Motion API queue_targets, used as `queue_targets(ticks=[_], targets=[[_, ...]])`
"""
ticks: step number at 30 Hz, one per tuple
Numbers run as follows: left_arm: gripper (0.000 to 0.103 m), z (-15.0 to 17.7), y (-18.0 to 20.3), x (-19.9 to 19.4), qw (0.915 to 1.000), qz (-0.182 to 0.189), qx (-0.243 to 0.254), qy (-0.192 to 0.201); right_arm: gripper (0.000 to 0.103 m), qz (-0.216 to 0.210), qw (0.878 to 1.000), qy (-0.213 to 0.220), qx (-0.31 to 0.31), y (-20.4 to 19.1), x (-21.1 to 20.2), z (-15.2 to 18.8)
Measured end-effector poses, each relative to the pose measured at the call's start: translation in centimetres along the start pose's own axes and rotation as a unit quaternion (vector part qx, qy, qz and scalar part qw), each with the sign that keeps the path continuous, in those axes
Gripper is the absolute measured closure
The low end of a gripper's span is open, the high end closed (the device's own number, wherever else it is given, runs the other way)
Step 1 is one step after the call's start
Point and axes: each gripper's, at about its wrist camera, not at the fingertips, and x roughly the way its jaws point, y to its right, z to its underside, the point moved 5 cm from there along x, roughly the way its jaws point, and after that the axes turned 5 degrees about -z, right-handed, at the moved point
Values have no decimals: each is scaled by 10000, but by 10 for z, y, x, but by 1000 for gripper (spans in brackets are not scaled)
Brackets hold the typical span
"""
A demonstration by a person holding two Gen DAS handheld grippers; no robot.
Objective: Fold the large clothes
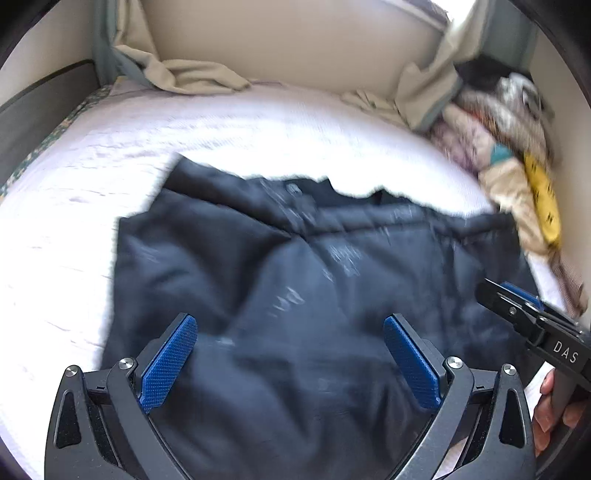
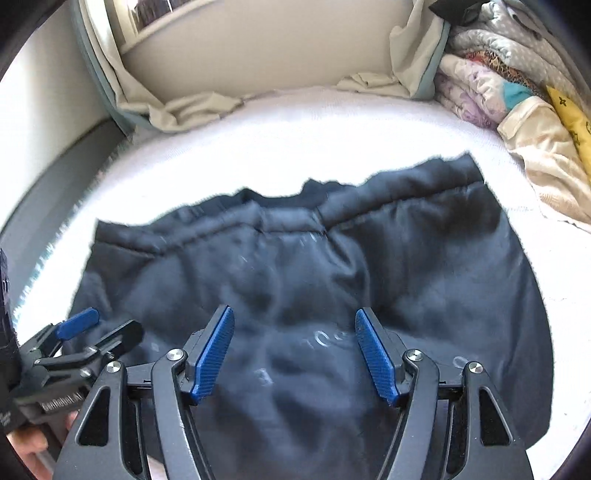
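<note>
You're over a bed with a white sheet [image 1: 229,129], blown out by strong daylight. Beige wall [image 1: 288,40] runs behind it with pale curtains [image 2: 155,107] bunched at both far corners, and a window sill [image 2: 166,18] shows top left in the right wrist view. A stack of folded linens [image 2: 491,88] sits at the far right against the wall.

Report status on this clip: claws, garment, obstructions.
Left claw open, right claw open, both empty above cloth. Dark navy fabric garment lies flat on white bed sheet. Clothes pile at far right, clear of it.
</note>
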Motion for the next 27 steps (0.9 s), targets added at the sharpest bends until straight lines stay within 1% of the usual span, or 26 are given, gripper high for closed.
queue_targets(ticks=[2,4,7,11,14,17,20,22,24,27], targets=[[1,-9,-21,-12,9996,26,-250,92,36,-63,9999,153,-23,-5,-12,-8],[1,-15,-43,-17,9987,31,-510,78,35,-117,9997,223,-45,-8,-18,-12],[1,-17,-79,-14,9951,81,-972,-144,34,-167,9997,198,-47,-9,-20,-15],[1,-3,-114,2,9866,73,-1534,-556,33,-239,9997,56,21,-6,-17,-15],[1,12,-124,13,9824,32,-1673,-829,33,-312,9995,-53,89,-5,-12,-12],[1,25,-125,23,9784,123,-1767,-1064,33,-327,9994,-120,87,-8,-9,-10],[1,37,-123,32,9730,354,-1910,-1244,33,-327,9993,-162,40,-11,-7,-7],[1,46,-123,39,9650,617,-2151,-1365,33,-327,9993,-171,22,-12,-6,-6],[1,51,-124,43,9597,751,-2365,-1319,33,-326,9993,-171,23,-12,-6,-6],[1,54,-119,41,9610,766,-2378,-1183,33,-313,9994,-159,56,-11,-6,-6]])
